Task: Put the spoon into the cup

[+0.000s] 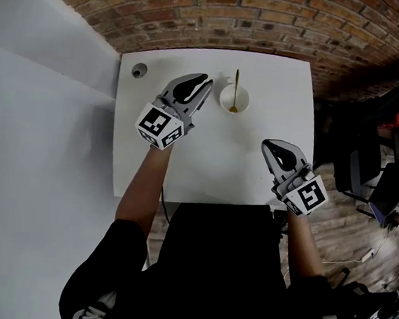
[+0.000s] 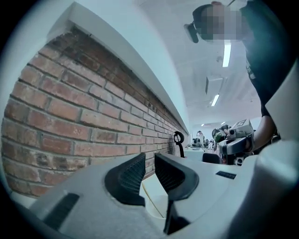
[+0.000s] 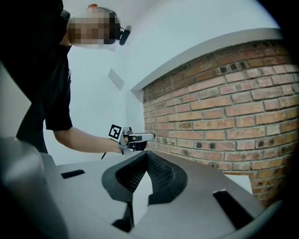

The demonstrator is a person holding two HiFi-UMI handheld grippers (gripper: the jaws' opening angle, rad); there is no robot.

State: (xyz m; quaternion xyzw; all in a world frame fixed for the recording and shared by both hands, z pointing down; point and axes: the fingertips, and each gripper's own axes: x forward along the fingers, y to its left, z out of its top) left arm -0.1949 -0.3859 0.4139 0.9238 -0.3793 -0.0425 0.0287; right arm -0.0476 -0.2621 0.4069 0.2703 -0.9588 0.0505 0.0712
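1. Two grey grippers with ribbed black pads: left gripper [image 1: 204,82] jaws slightly apart, right gripper [image 1: 267,146] jaws together, both empty.
2. Left forearm reaches toward a round white cup [image 1: 241,104].
3. Slim golden spoon [image 1: 236,87] stands inside it, on a white table [image 1: 254,171].

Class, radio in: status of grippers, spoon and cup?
Left gripper empty, fingers slightly apart. Right gripper empty, shut. Spoon standing in cup. Nothing obstructing.
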